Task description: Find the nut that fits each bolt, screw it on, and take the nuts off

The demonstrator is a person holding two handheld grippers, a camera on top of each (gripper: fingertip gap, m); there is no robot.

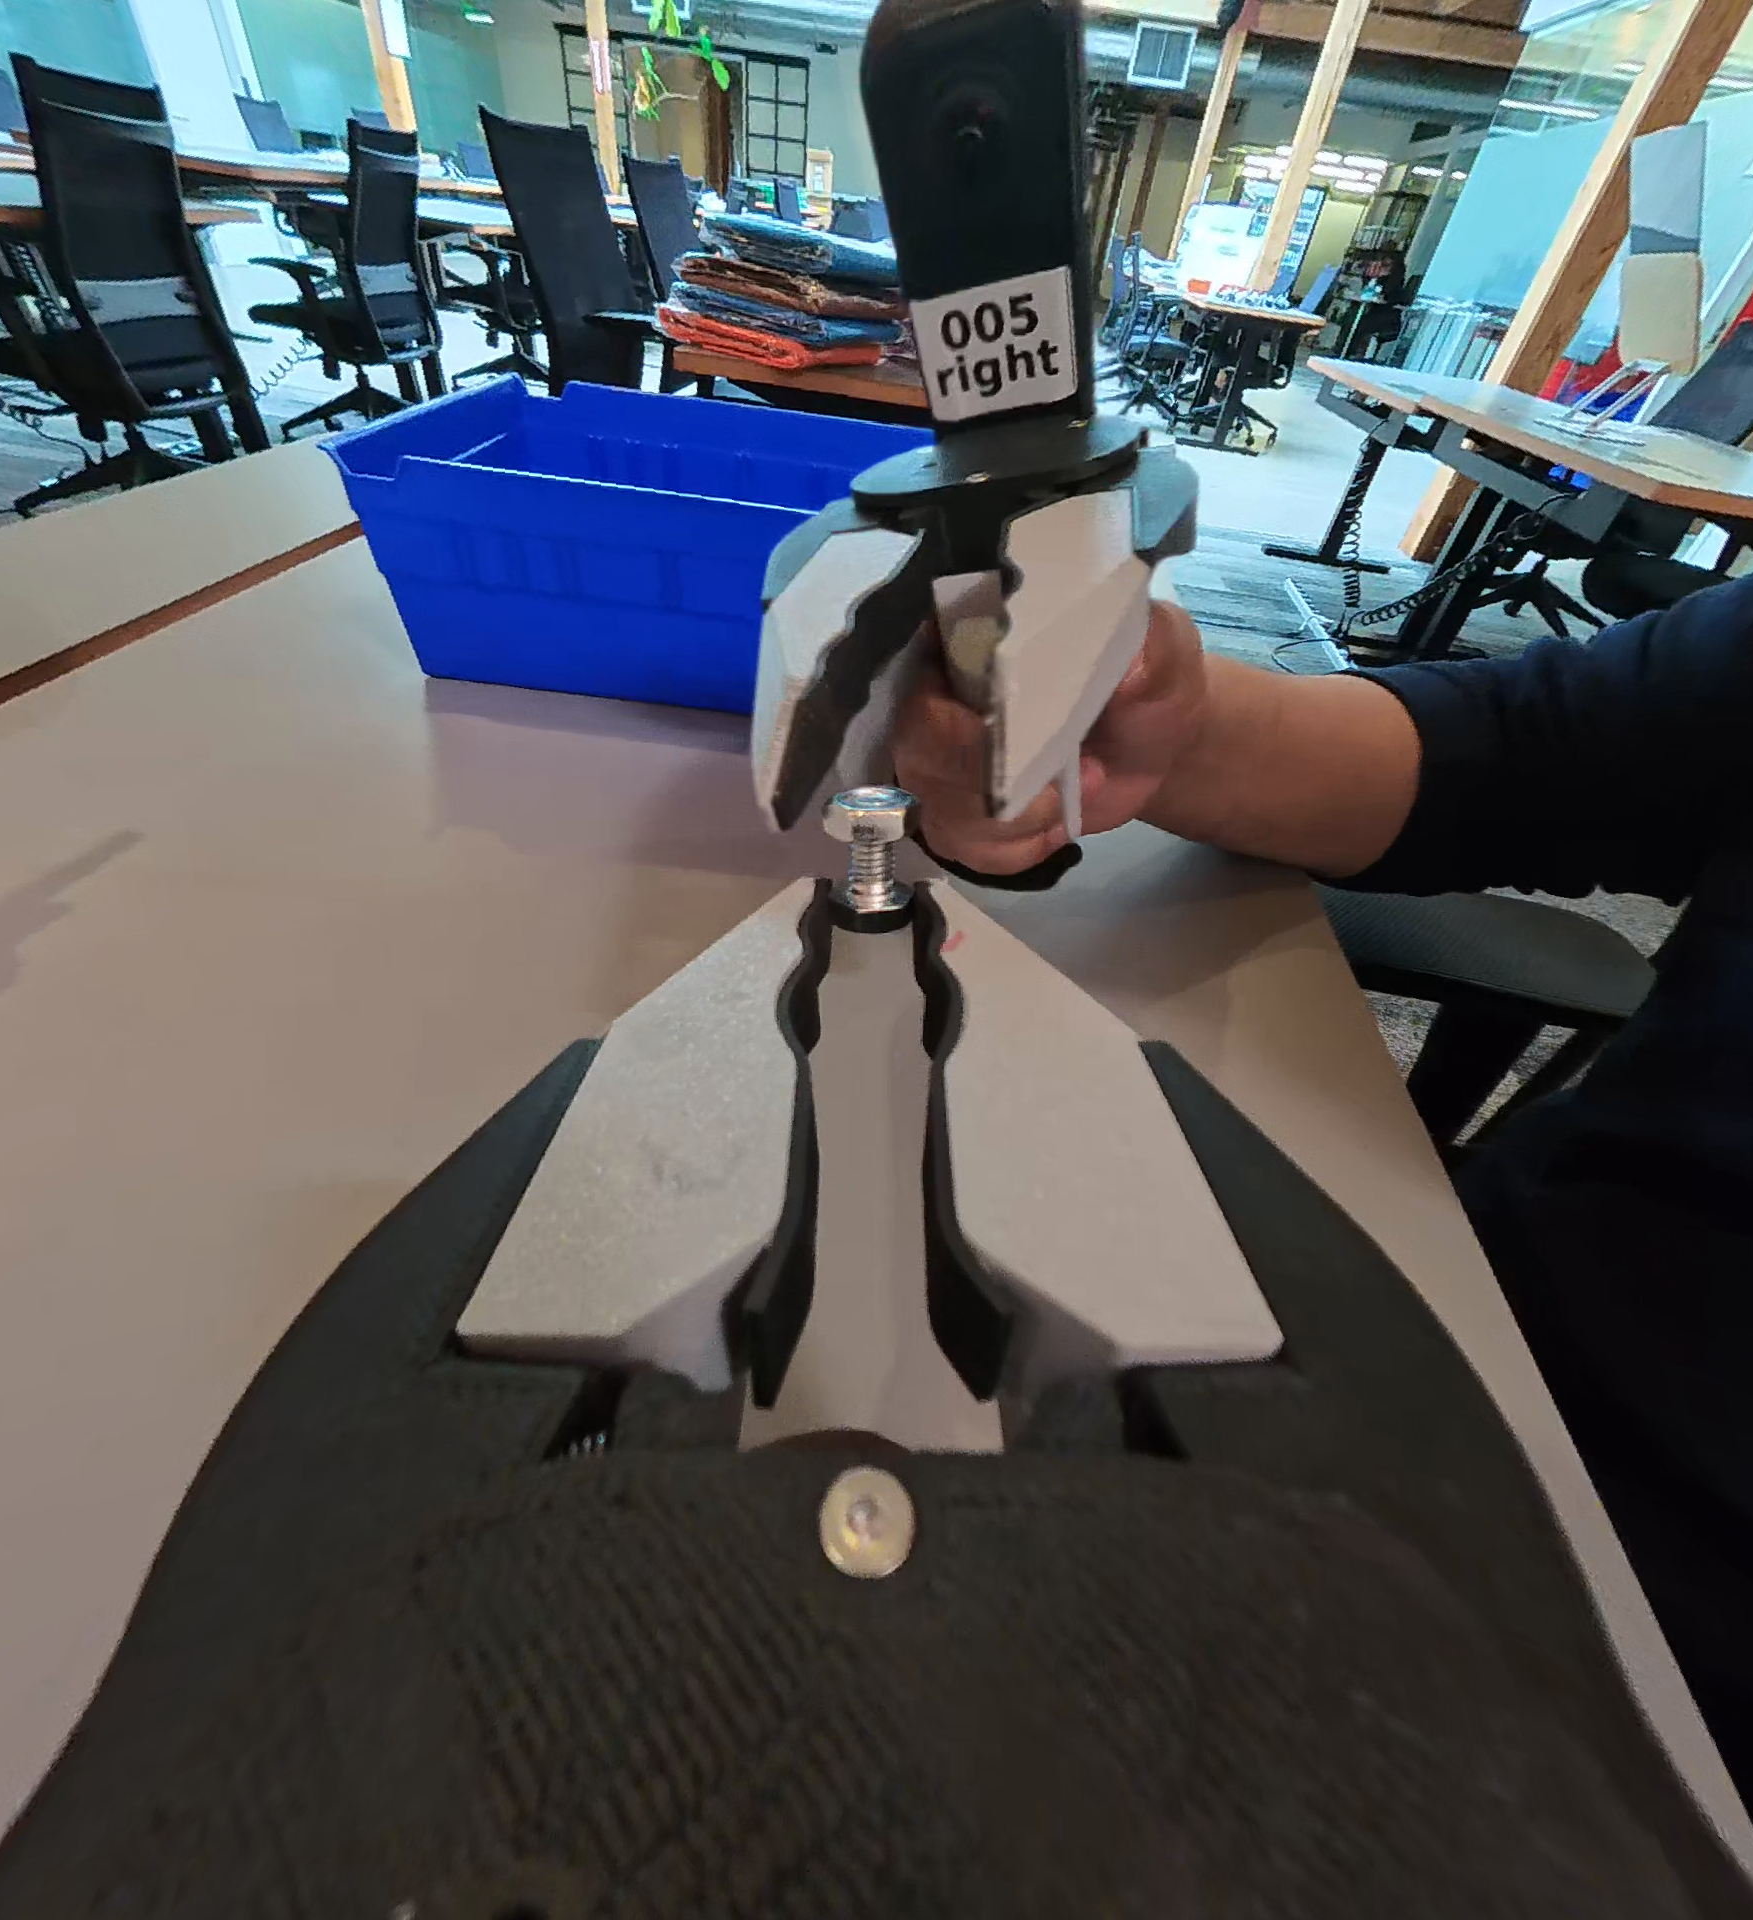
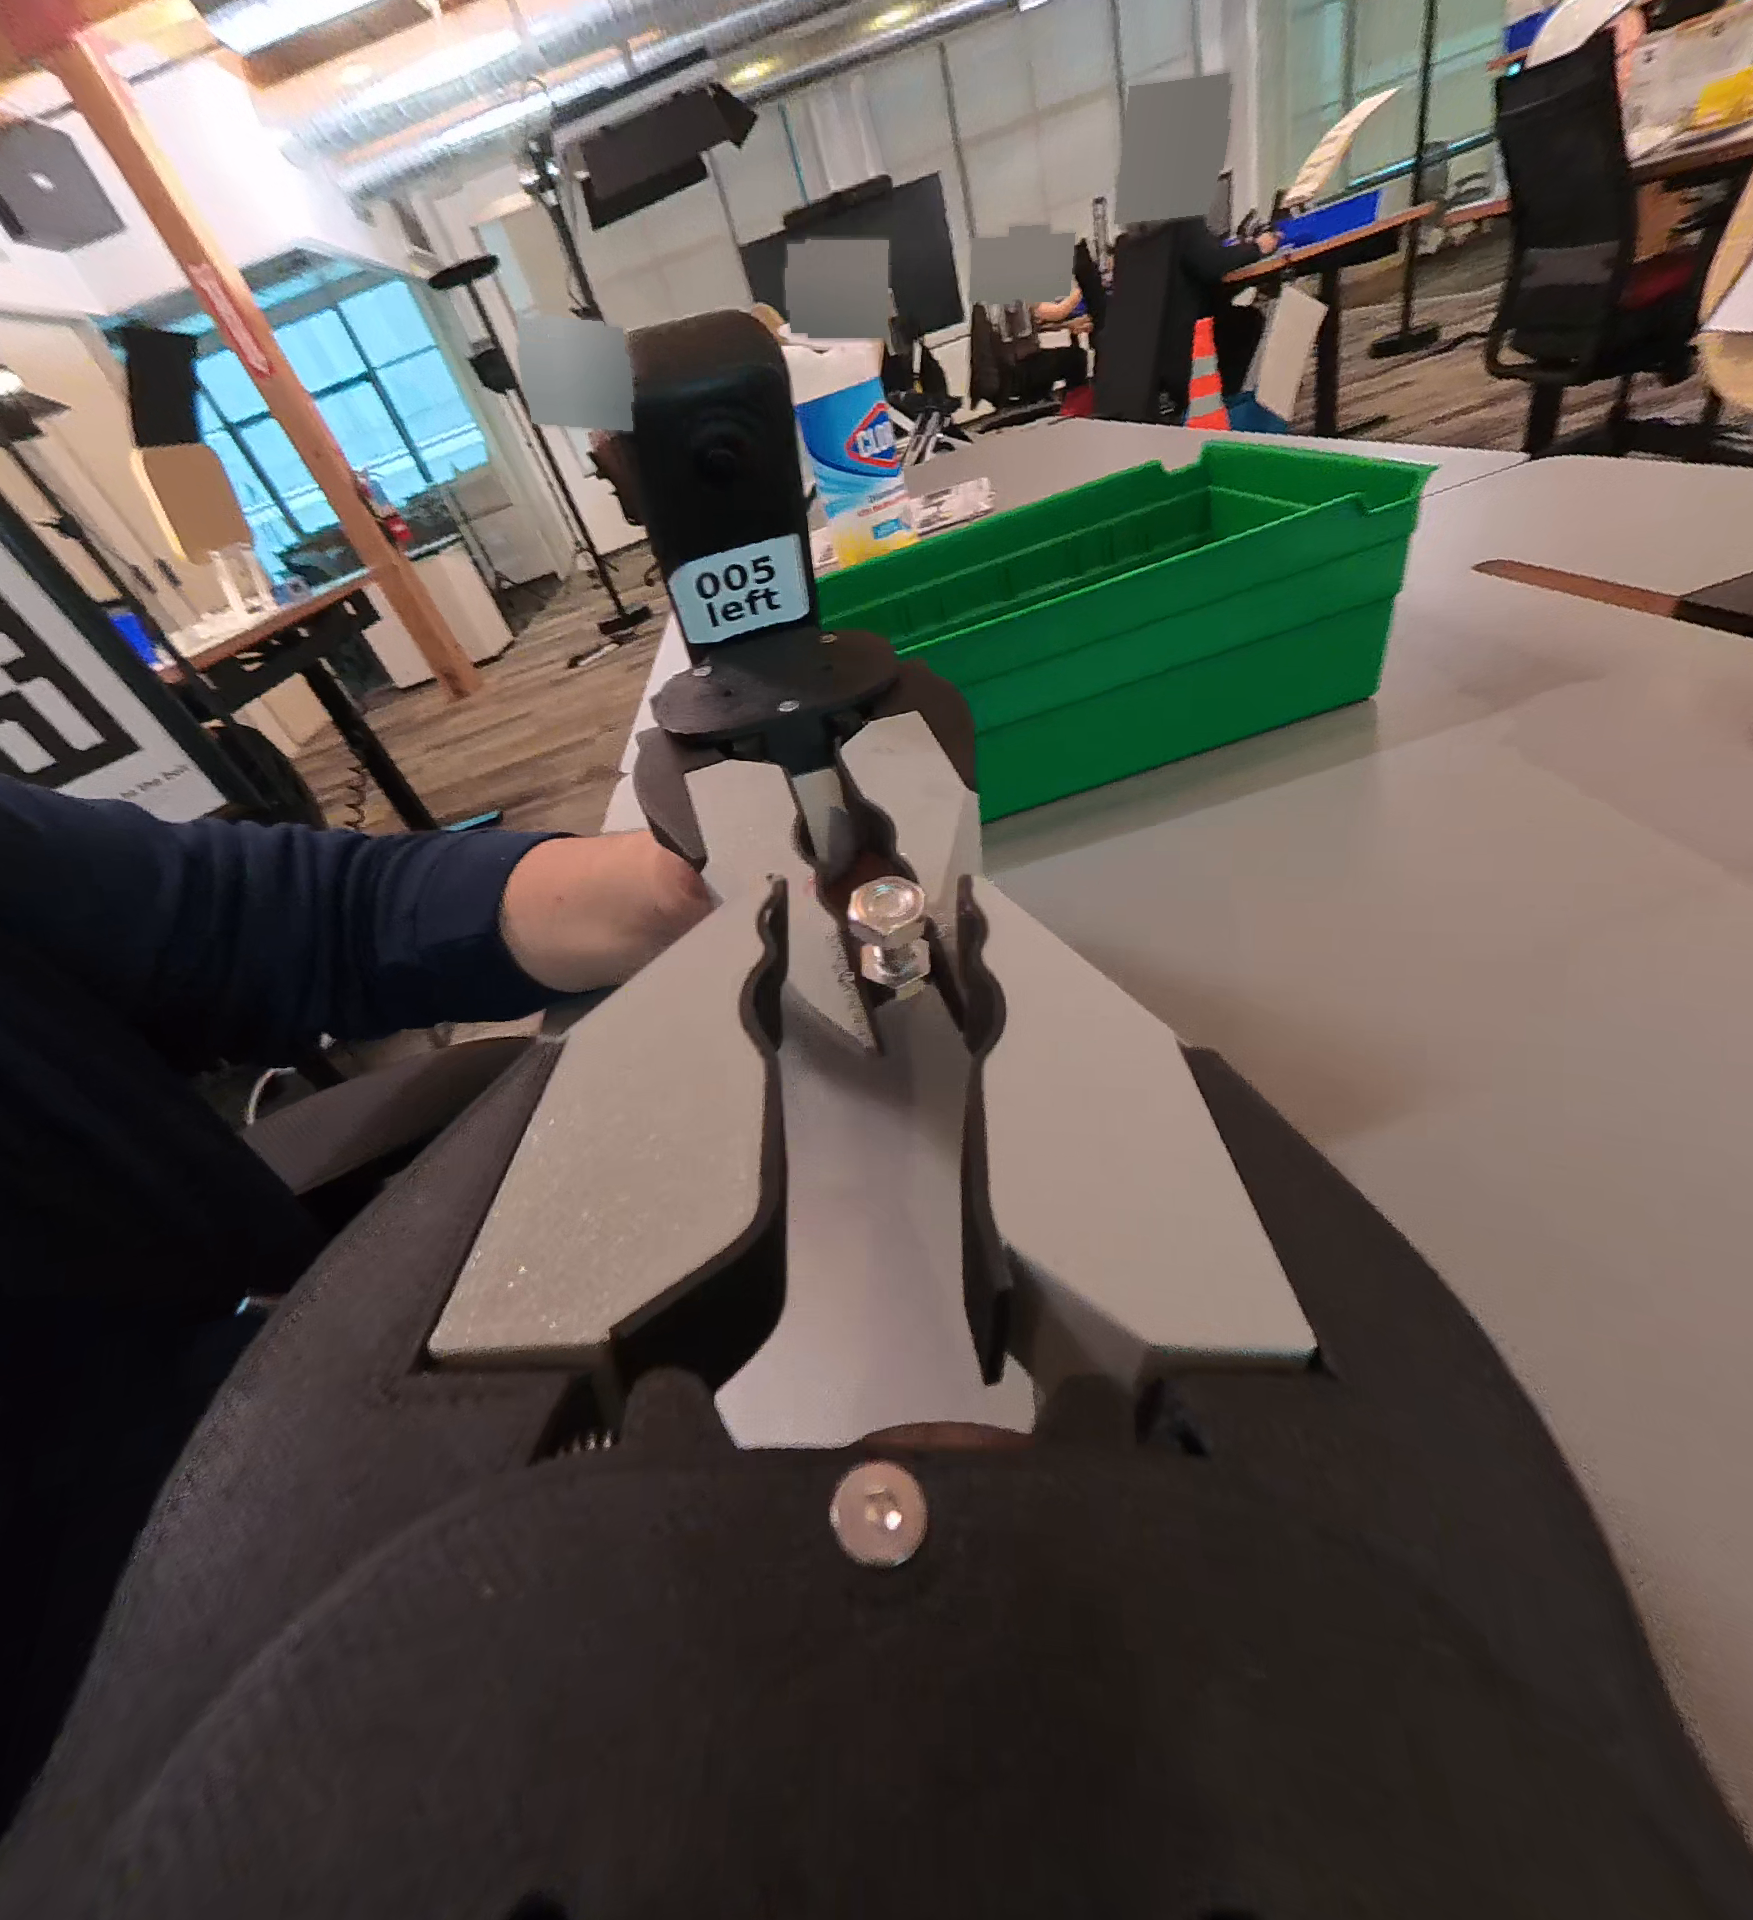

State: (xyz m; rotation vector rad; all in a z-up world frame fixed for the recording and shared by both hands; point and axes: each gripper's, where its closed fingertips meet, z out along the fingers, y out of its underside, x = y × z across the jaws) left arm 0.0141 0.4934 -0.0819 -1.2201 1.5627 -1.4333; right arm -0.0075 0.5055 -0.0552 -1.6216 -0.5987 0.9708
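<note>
A silver bolt (image 1: 871,857) stands upright, with one hex piece at its top and another lower on the thread (image 2: 894,966). I cannot tell which is the nut. My left gripper (image 1: 872,906) is shut on the bolt's lower end and holds it above the grey table (image 1: 228,831). It also shows in the right wrist view (image 2: 882,1003), facing me. My right gripper (image 2: 872,896) is open, with its jaws on either side of the top hex piece (image 2: 885,902) and not touching it. In the left wrist view the right gripper (image 1: 903,816) hangs tilted just behind the bolt's top.
A blue bin (image 1: 581,540) stands on the table behind the bolt. A green bin (image 2: 1163,623) stands on the table behind the left gripper, and a wipes canister (image 2: 851,457) beyond it. The person's sleeved arm (image 1: 1474,748) reaches in over the table's right edge. Both grippers' tips are close together, under 4 cm apart.
</note>
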